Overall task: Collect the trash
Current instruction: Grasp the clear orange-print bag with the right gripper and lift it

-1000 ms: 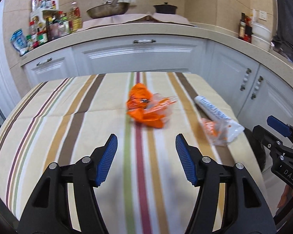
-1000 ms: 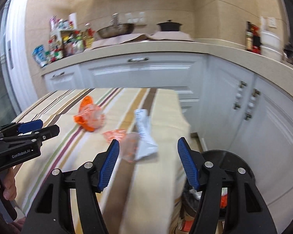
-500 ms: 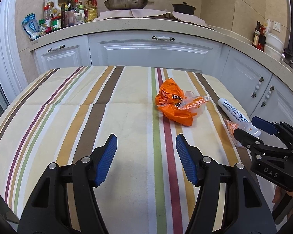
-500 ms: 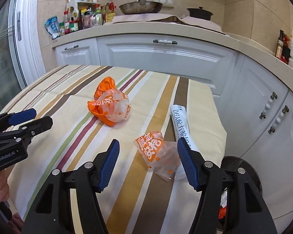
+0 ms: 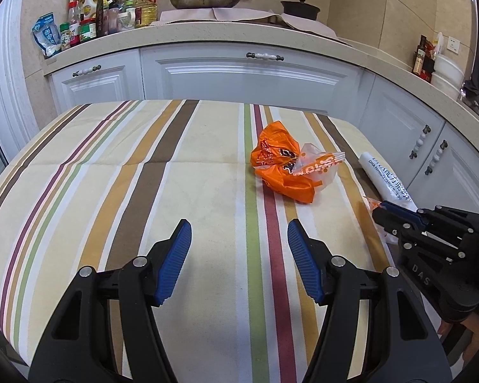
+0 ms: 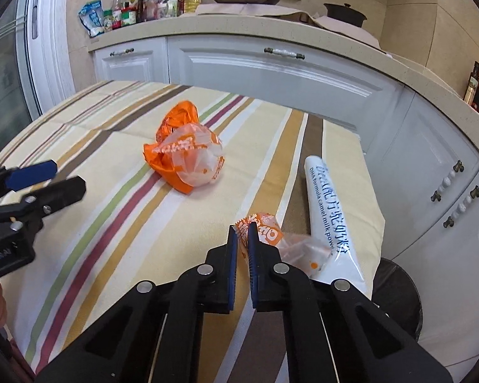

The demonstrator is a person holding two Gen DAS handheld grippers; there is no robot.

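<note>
Small clear-and-orange wrapper point(image 6: 281, 242) pinched at its near corner between the nearly closed fingers of the right gripper point(image 6: 243, 233), lying on the striped tablecloth point(image 6: 111, 210) and touching the white milk-powder sachet point(image 6: 329, 210). Sachet just beside the wrapper, toward the cloth's cabinet-side edge. Crumpled orange bag point(image 6: 185, 156) farther in from the wrapper, toward mid-table, well apart from both grippers. Left gripper point(image 5: 239, 239) wide open, holding nothing, hovering over bare cloth short of the orange bag point(image 5: 284, 166).

Early in the task, by the look of it: one piece gripped but not yet lifted clear; bag and sachet left to collect.

Dark round bin point(image 6: 396, 290) below the table edge beside the sachet, visible only from the right wrist. From the left wrist, wrapper mostly hidden behind the right gripper point(image 5: 396, 217); bin out of sight there.
</note>
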